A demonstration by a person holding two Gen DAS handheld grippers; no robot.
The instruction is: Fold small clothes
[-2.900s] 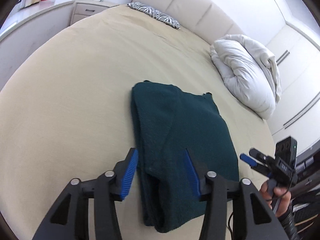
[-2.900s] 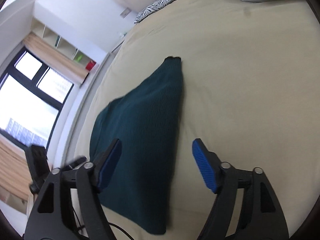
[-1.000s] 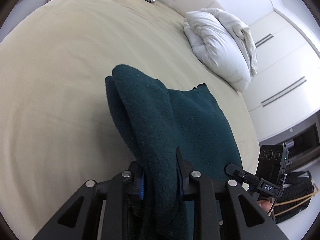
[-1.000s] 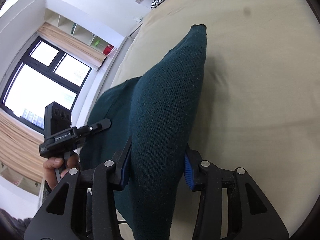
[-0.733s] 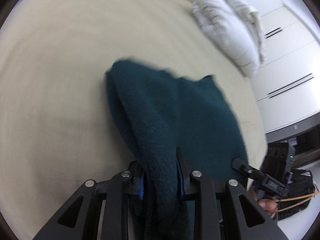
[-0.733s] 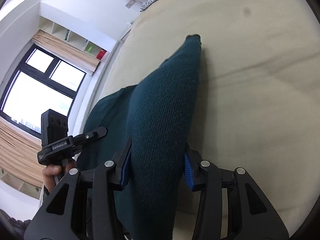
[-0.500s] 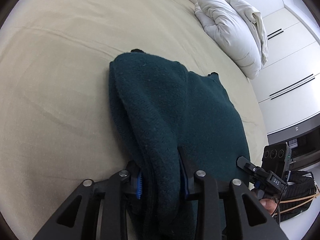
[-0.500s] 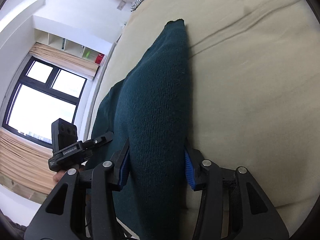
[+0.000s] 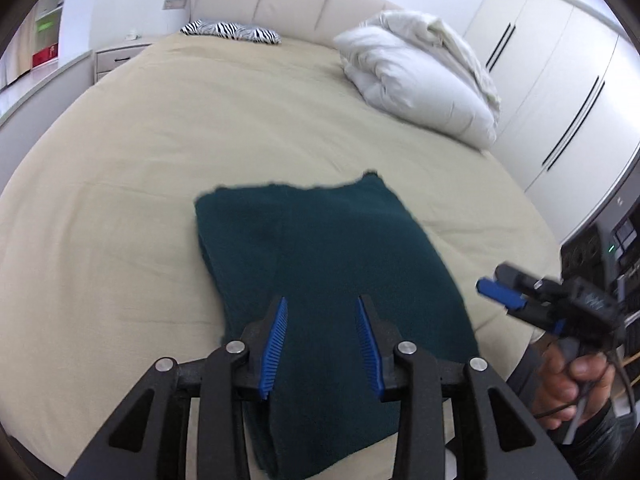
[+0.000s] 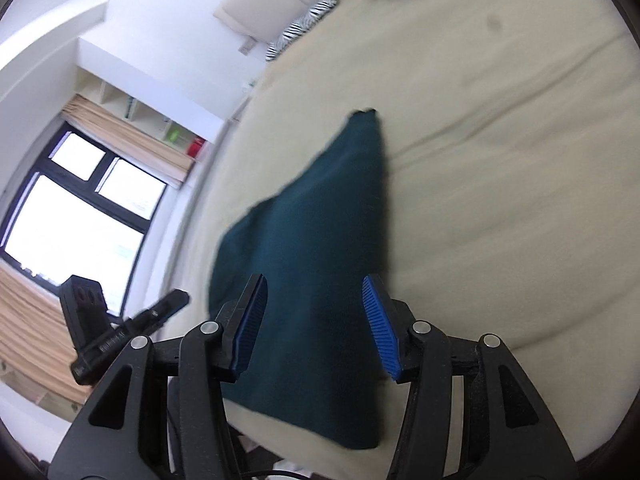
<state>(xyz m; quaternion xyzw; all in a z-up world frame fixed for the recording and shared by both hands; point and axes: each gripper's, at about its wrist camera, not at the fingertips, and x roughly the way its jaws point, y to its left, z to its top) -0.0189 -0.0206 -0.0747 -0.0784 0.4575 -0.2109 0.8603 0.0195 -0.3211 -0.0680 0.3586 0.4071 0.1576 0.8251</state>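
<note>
Both the left tongs (image 9: pixel 321 342) and right tongs (image 10: pixel 316 326) have just been opening, pads clear of the folded dark-green knitted garment (image 9: pixel 320 256) on the beige bed (image 9: pixel 120 184)

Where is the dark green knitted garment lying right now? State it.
The dark green knitted garment lies folded on the beige bed, nearer its foot, with the white duvet bundle beyond.
</note>
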